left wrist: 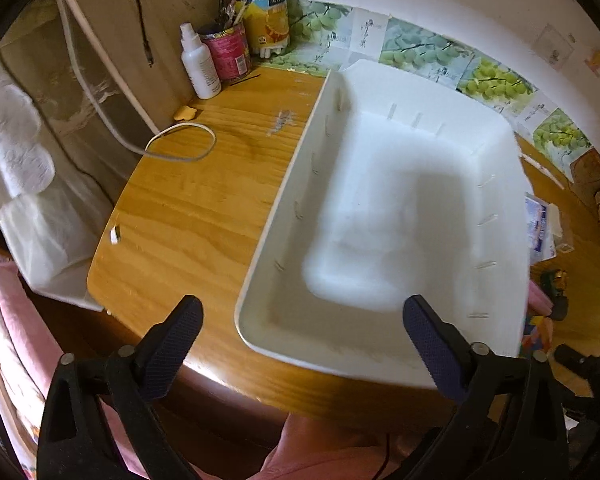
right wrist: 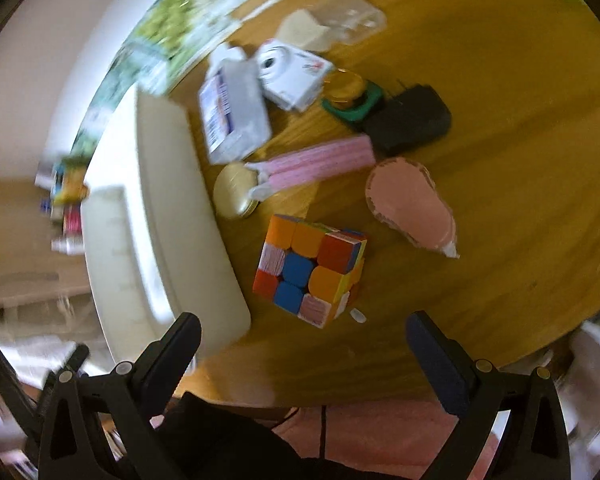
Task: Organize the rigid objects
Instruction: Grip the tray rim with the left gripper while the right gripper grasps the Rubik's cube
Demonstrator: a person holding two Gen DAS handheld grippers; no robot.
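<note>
A large white plastic bin point(left wrist: 400, 220) sits on a wooden desk point(left wrist: 204, 208), and everything else is placed here in relation to it. The bin is rectangular with sloping walls, and nothing shows inside it.

In the left wrist view, the left gripper point(left wrist: 302, 344) hovers over the near edge of the bin. Its two dark fingers point(left wrist: 176, 340) are spread wide apart and hold nothing. Beyond the bin's far left corner stand a white spray bottle point(left wrist: 200, 64), a red tin can point(left wrist: 228, 52) filled with pens, and a yellow carton point(left wrist: 268, 24). A loop of white cable point(left wrist: 180, 142) lies on the desk to the left of the bin. Paper prints of green grapes point(left wrist: 488, 80) line the wall behind the bin.

In the right wrist view, the right gripper point(right wrist: 304, 344) hovers above the desk to the right of the bin. Its fingers point(right wrist: 432, 356) are also spread wide and empty. The loose objects all lie on the desk to the right of the bin. Nearest the gripper is a multicoloured puzzle cube point(right wrist: 310, 270). Close against the bin's right wall lies a small cream oval case point(right wrist: 236, 194). A pink packet point(right wrist: 316, 164) touches that case and reaches away from the bin. Further from the bin lies a pink teardrop-shaped object point(right wrist: 412, 204). Towards the bin's far right corner are a white and blue box point(right wrist: 234, 116), a small white camera point(right wrist: 292, 74), a green ring with a gold disc point(right wrist: 352, 98) and a black power adapter point(right wrist: 408, 120). This view is motion-blurred, so fine detail is unclear.
</note>
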